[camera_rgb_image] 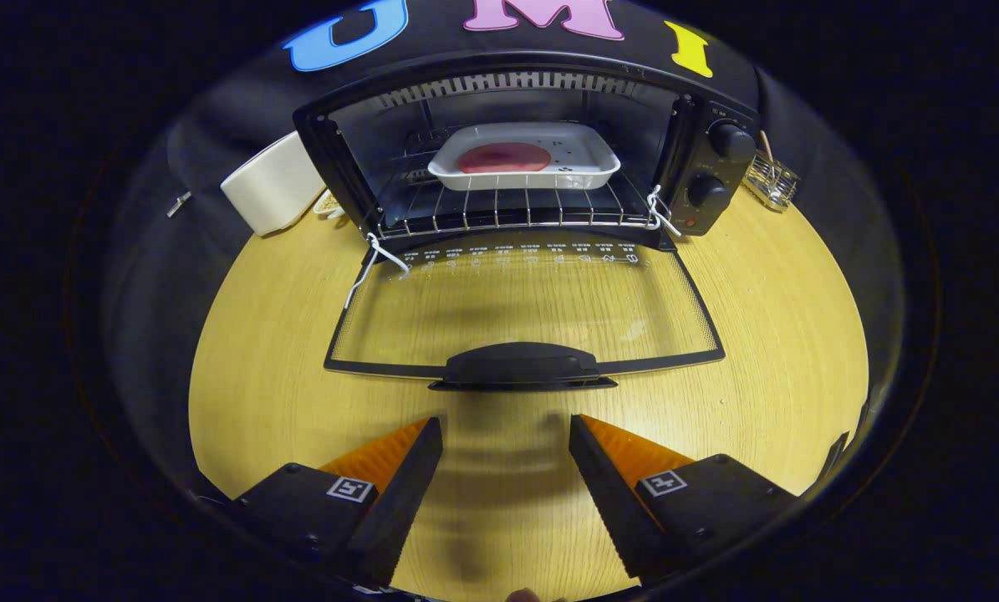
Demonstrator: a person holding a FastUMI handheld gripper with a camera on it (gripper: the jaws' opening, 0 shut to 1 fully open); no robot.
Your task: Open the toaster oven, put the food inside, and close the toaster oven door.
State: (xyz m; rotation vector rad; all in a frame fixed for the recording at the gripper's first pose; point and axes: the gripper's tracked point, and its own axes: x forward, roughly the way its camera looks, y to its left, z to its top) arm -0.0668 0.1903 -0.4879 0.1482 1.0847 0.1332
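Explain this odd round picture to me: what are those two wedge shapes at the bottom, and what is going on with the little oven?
The camera rides on a hand-held grasping tool that a person carries; there is no robot arm. The two wedges are its fingers, so you look forward along the tongs. They stand apart and hold nothing, hovering over a wooden table.

Just ahead of them is the handle of the toaster oven's glass door, folded down flat and open. Beyond it, in the toaster oven, a white dish with a round reddish piece of food sits on the wire rack. So the food is in; the door is not yet closed.

Beside the oven stand a white appliance and a small wire basket.
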